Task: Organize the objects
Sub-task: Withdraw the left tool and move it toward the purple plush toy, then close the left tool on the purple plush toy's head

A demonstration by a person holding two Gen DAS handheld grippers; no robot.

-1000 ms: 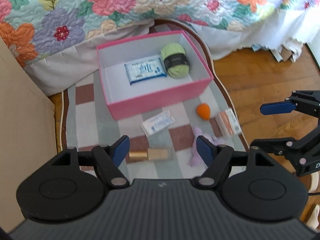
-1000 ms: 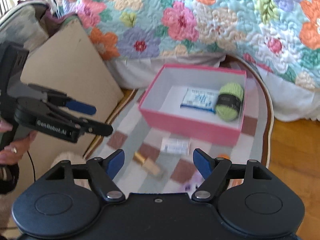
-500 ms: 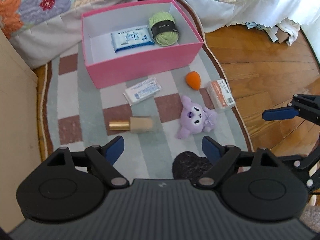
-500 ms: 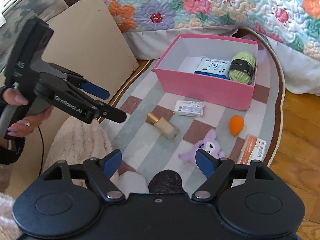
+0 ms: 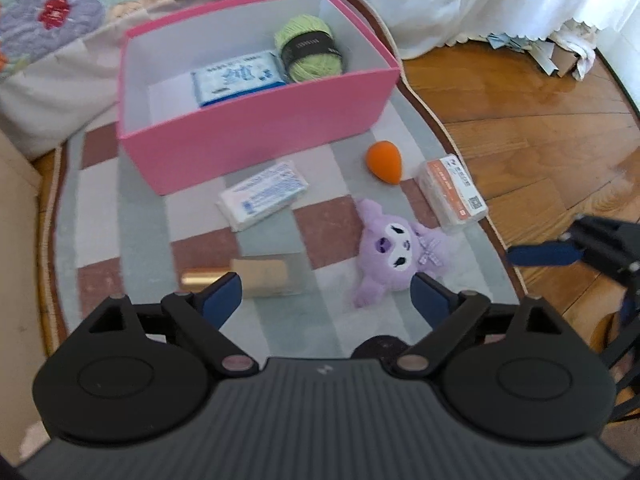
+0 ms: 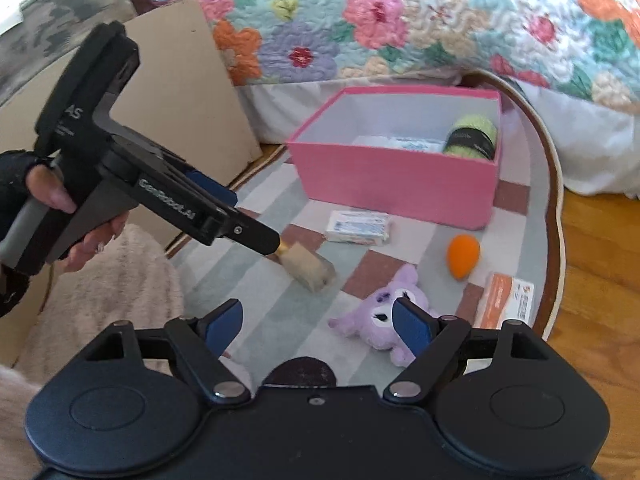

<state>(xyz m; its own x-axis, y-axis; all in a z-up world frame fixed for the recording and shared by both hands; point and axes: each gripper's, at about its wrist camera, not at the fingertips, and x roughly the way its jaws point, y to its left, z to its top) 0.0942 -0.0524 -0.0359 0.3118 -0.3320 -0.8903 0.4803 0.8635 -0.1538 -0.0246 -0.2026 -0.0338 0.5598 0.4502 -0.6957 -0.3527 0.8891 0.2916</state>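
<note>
While the left claw (image 5: 326, 294) gapes, the bottle (image 5: 256, 278) lies just beyond.

left gripper (image 5: 326, 294) angled steeply down, jaws wide and just been opening further, nothing between the pads. right gripper (image 6: 318, 322) tilted down less steeply, jaws also wide, empty. left hand (image 6: 60, 216) wraps the grip, dark sleeve.

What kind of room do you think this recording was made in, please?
Most likely a bedroom floor: a floral quilt hangs over a bed's white skirt, beside a checked rug on wooden flooring.
</note>
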